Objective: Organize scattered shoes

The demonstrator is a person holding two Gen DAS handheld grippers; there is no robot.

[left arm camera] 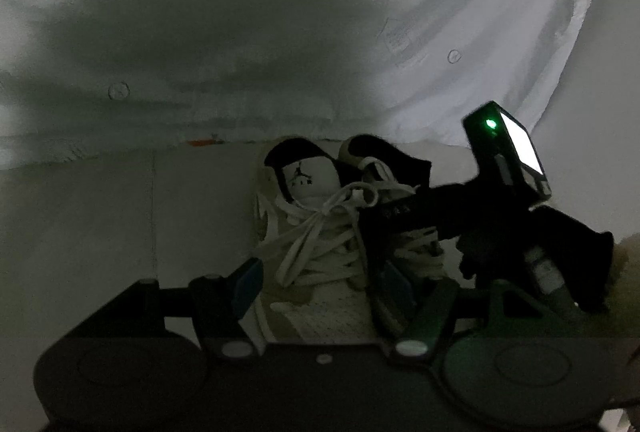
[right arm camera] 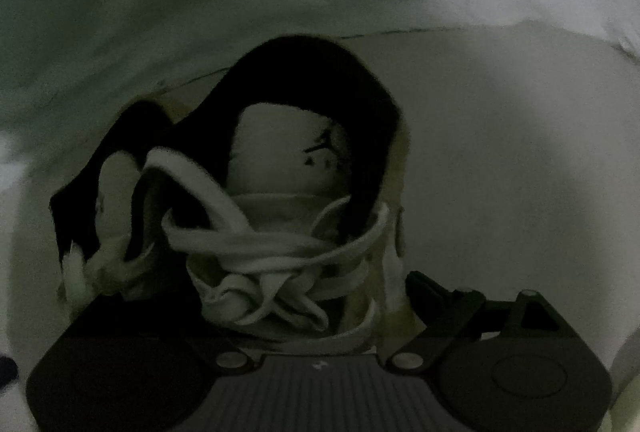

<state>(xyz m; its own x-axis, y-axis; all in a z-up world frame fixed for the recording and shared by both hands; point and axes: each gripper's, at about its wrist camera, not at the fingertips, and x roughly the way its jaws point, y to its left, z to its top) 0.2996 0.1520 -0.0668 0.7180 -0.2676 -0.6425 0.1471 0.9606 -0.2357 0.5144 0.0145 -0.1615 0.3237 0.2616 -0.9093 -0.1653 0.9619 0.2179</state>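
Pale grey smooth floor [left arm camera: 100, 216], dim light, faint seam line running across it. Two white-and-beige lace-up sneakers with black collars sit on it side by side, touching: left sneaker [left arm camera: 304, 232] with small black logo on its white tongue, right sneaker [left arm camera: 400, 168] partly hidden. White printed bedsheet with carrot motifs [left arm camera: 460, 32] hangs down to floor just behind shoes.
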